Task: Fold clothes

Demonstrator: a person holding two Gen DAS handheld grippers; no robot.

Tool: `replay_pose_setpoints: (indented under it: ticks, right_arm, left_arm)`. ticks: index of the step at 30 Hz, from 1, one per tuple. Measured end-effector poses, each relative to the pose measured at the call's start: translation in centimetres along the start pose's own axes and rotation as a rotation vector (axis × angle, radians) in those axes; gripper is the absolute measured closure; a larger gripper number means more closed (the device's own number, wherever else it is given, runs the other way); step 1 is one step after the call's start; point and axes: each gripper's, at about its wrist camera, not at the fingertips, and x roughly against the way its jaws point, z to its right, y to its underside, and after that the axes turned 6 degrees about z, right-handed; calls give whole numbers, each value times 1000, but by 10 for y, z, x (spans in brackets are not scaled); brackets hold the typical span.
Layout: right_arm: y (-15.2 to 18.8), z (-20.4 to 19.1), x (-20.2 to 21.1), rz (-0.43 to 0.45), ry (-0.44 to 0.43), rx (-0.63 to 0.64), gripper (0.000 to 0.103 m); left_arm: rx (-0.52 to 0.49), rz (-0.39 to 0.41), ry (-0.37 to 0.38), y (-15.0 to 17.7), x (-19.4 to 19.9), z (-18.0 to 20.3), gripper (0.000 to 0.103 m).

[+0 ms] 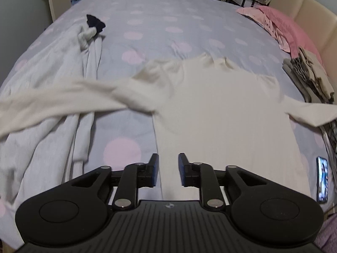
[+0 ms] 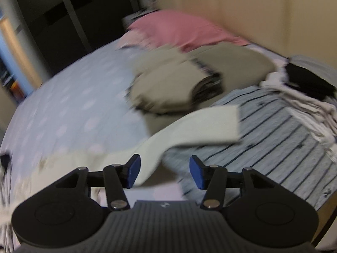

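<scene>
On the bed [image 1: 160, 16] the cream top [image 1: 221, 109] lies spread flat, sleeves flung toward nine and three o'clock, ready for folding; left gripper [image 1: 168, 171] and right gripper [image 2: 164, 171] hover, jaws apart, empty.

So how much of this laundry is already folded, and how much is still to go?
Done, it seems: a folded stack by the pink pillow and a striped pile. In hand: the cream long-sleeved top lies spread flat, sleeves out, not yet folded; the left gripper and right gripper are both open, holding nothing. Left: the pale grey garment lying loose beside it.
</scene>
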Motion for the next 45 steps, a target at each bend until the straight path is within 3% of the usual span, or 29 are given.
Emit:
replay_pose_setpoints:
  ticks: [3,15,22,23,25,29,35,45]
  right_arm:
    - [-13,22,-6,21,51,-50,36]
    - [-28,77,-51,-9,127,-263,38]
    - [-20,87,-80,-91,115,-353,60]
    - [-19,87,-82,-92,120,-358,64]
    - [-20,86,-83,-80,133,-352,84]
    - [-27,78,-74,-32,135,-305,94]
    - [-49,35,-40,84,65,-191,96]
    - [-70,-119,27,197,-237,56,97]
  left_arm:
    - [12,11,6,-11,-12,2,80]
    - [-11,-37,3,-29,-53,24,79]
    - [-60,-58,-2,-29,-63,35,79]
    - [-66,-60,-3,-29,-63,37,79]
    - [-77,-62,-4,-29,-65,39,79]
    - [-99,-68,-8,-29,-68,44,79]
    - [-92,-55,3,-30,-62,46,79]
    - [-78,7,33,-33,-39,43,79]
